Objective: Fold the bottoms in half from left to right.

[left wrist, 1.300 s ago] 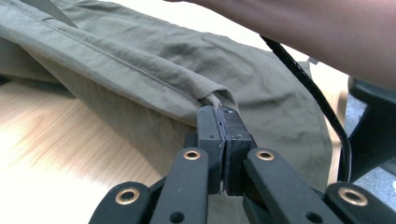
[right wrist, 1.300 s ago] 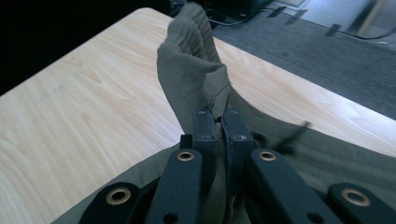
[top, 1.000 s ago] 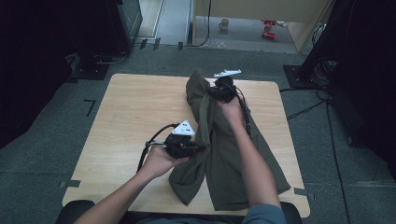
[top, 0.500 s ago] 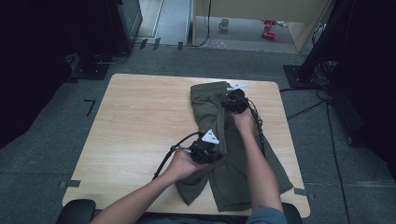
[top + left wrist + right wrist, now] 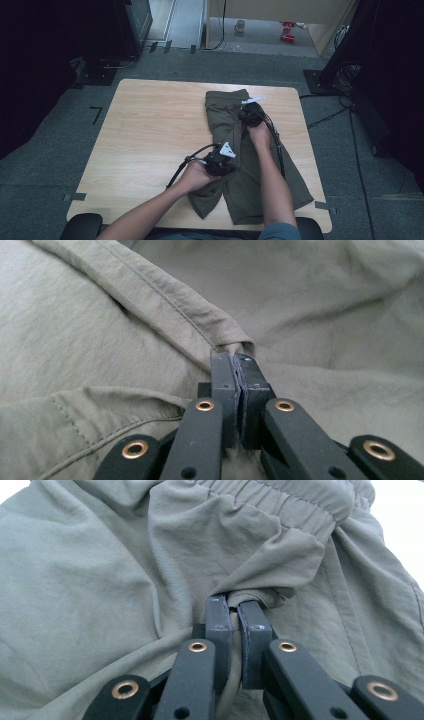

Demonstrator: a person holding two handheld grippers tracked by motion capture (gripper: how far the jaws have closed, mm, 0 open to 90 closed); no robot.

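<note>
Fabric of the olive-green shorts [image 5: 250, 175] lies on the right half of my wooden table [image 5: 150, 130], legs toward me and elastic waistband [image 5: 295, 500] at the far end. Nearest me, my left gripper [image 5: 222, 161] is clenched on a fold of the cloth by a stitched seam [image 5: 165, 305], low on the left leg. Farther off, my right gripper [image 5: 249, 112] pinches a bunched fold just below the waistband.
</note>
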